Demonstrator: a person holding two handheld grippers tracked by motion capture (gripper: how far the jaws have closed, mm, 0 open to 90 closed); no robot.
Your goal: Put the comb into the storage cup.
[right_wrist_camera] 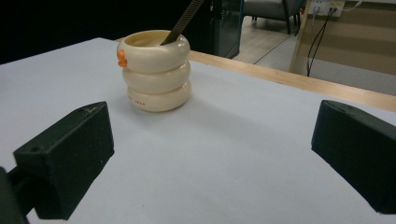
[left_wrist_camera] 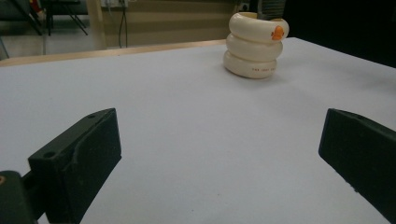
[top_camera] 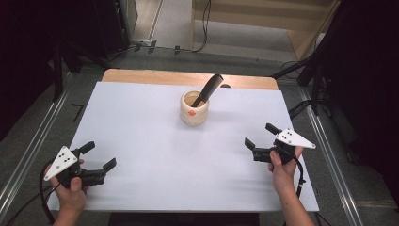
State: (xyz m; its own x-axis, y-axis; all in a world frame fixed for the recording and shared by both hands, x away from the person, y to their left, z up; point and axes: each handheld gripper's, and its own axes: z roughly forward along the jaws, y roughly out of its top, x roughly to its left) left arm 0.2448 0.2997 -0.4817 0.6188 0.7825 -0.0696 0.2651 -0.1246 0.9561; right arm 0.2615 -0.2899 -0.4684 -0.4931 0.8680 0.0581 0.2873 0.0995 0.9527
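Here, a cream cup (top_camera: 194, 108) of 3 stacked rings stands upright at the far middle of the white table (top_camera: 141, 141), with a black comb (top_camera: 207, 89) leaning inside it. The left gripper (top_camera: 99, 155) is held over the near left corner, jaws spread and empty. The right gripper (top_camera: 259, 135) is held at the right side, jaws likewise spread and empty. Both grippers are well apart from the cup, which carries a small orange mark (right_wrist_camera: 121, 58) on its top ring.

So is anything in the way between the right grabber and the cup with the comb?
Nothing visible: bare white table lies between the open right gripper and the cream cup holding the black comb.
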